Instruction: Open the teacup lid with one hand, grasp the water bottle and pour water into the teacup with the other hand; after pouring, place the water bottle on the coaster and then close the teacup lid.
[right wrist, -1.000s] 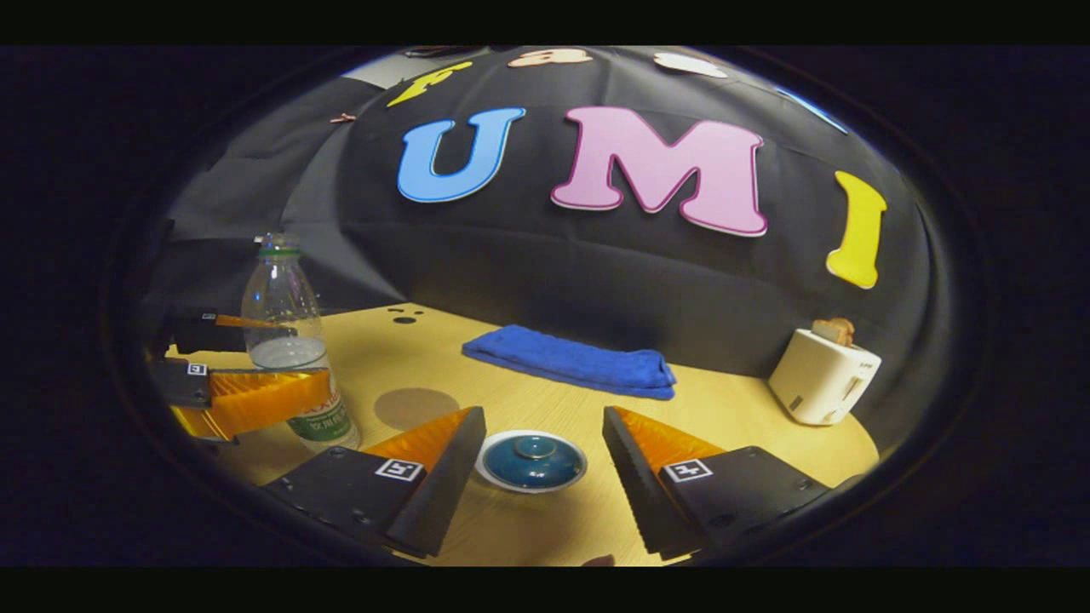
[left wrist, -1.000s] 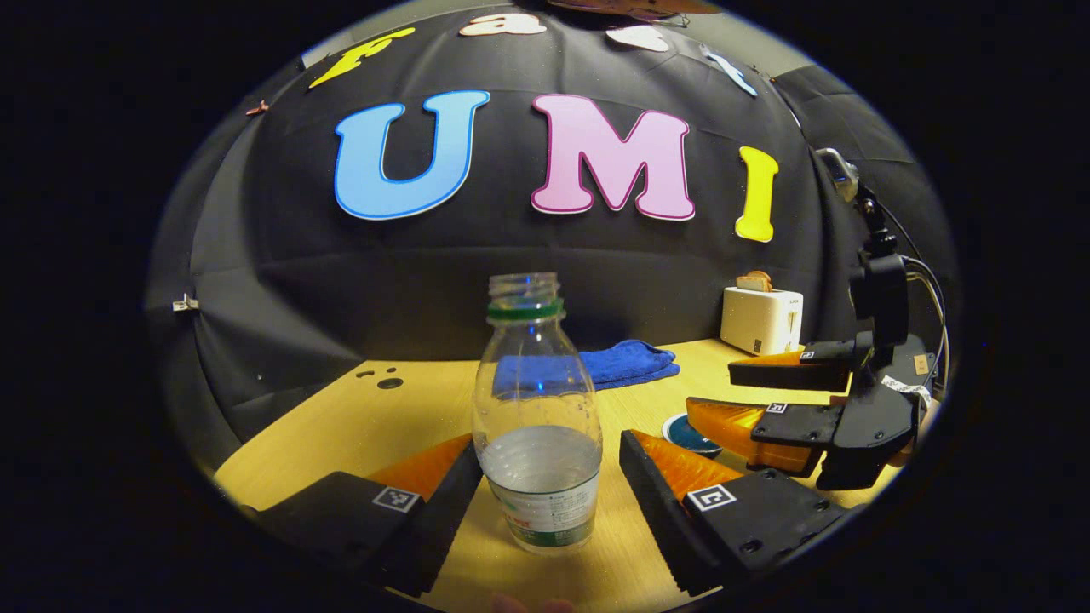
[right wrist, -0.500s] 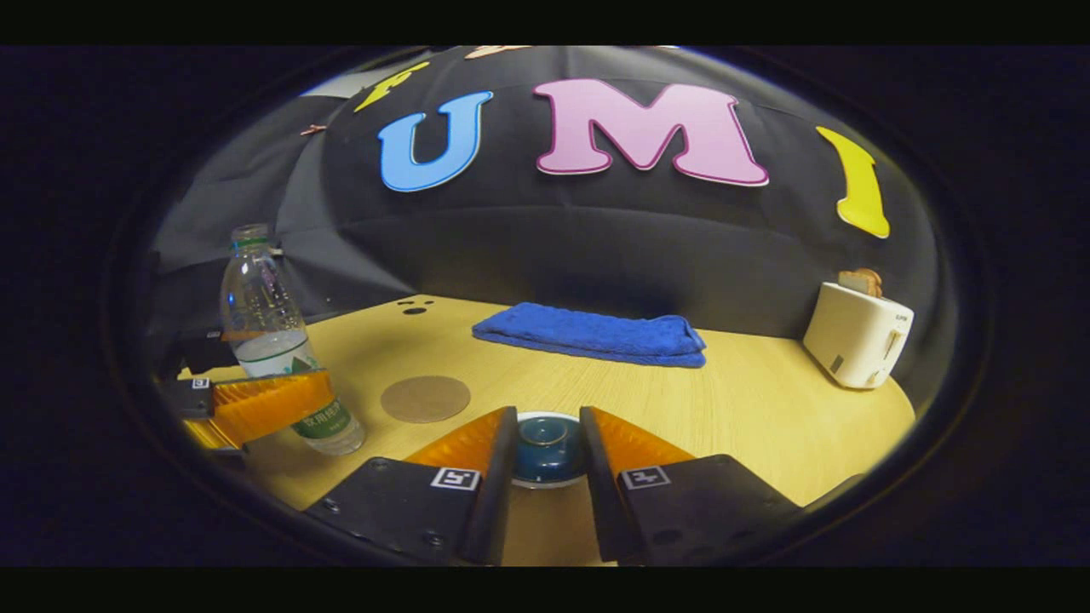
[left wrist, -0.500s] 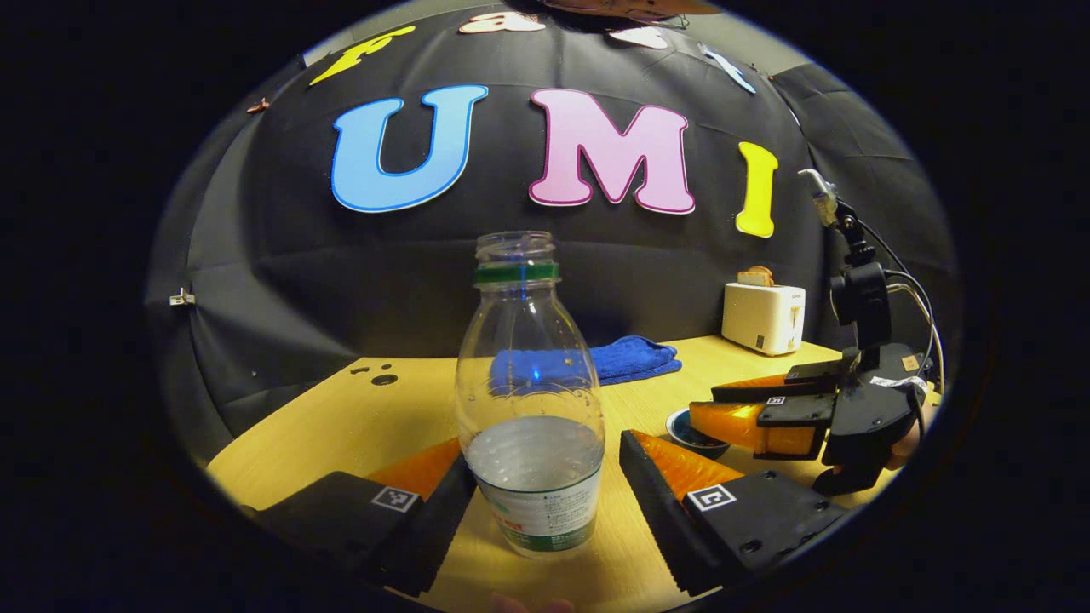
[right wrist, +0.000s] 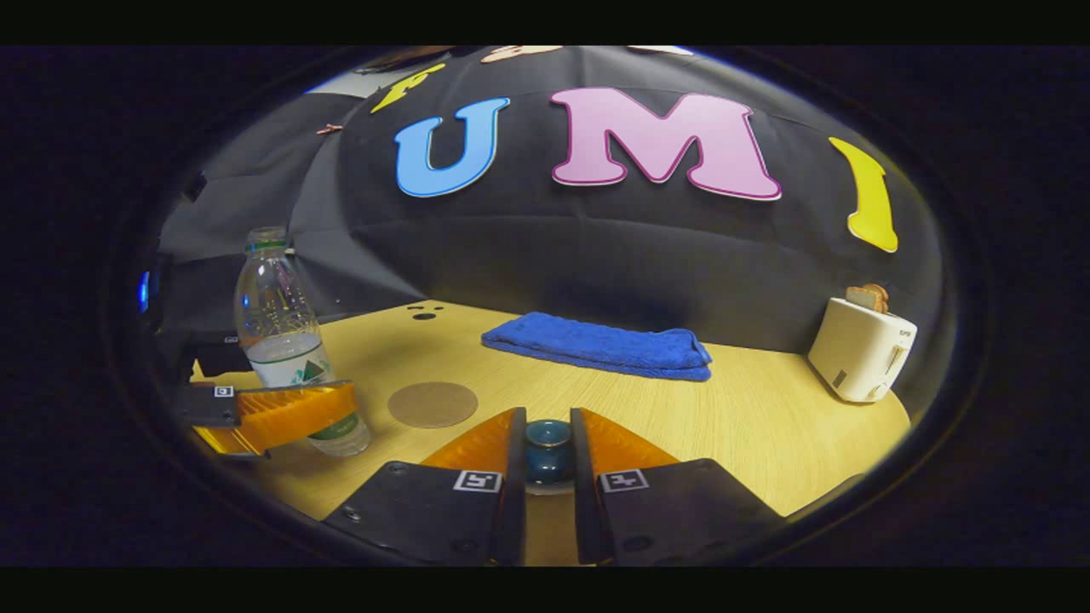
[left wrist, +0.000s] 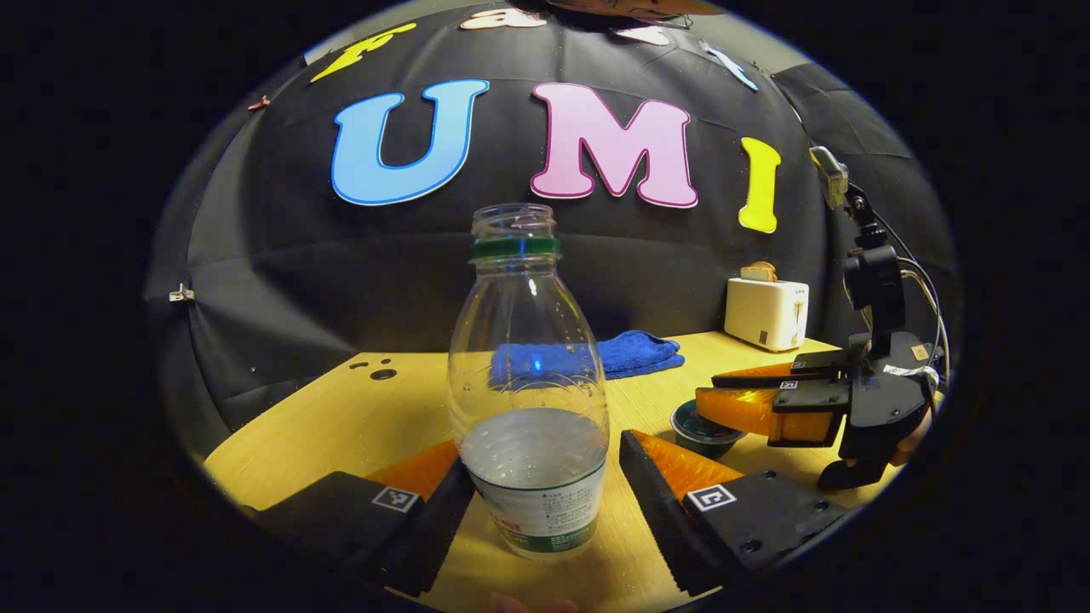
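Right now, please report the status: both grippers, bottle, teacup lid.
Right gripper shut on lid knob. Left gripper open around water bottle, standing, uncapped. Coaster bare; nothing in the way.

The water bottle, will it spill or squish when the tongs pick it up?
The water bottle has no cap, so it would probably spill if tipped far. It is under half full, so likely light. Its thin clear wall may dent if the left tongs squeeze hard.

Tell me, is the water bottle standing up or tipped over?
Standing up. The water bottle stands on the table with its open neck pointing up and its water lying level, partly full, between the left gripper fingers.
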